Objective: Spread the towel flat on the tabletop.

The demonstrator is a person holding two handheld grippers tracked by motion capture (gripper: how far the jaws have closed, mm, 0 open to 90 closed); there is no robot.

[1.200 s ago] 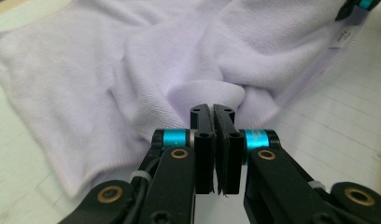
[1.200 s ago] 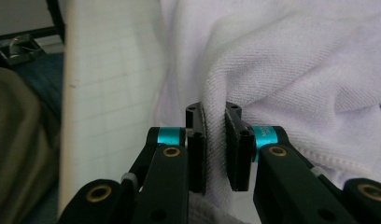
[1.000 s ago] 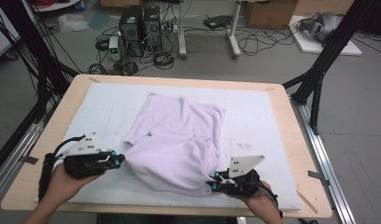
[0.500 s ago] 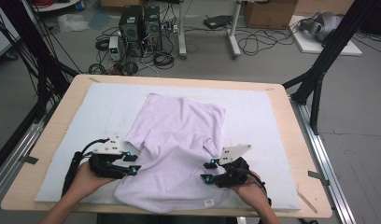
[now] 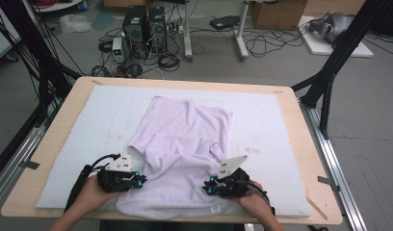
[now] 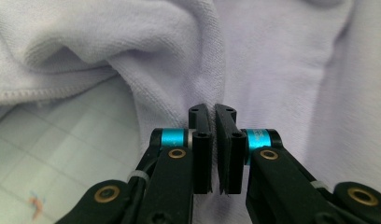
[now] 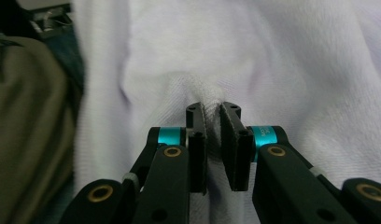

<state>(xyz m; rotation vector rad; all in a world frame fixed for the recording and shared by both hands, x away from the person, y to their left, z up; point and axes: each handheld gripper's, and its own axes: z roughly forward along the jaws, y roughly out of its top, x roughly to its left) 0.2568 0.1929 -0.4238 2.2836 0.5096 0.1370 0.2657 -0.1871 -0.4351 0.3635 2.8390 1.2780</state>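
Workshop floor with cables behind; wooden table (image 5: 55, 139), white mat (image 5: 103, 120). Lavender towel (image 5: 185, 144) rumpled mid-mat. Left gripper (image 5: 140, 179) and right gripper (image 5: 207, 186) just re-closed, each pinching a towel fold — folding step; next, lift both together, evenly.

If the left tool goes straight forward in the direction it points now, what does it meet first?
Most likely the pale lilac towel itself: the left tool is shut on a fold of it, and more bunched cloth rises directly ahead. How deep that fold lies is unclear.
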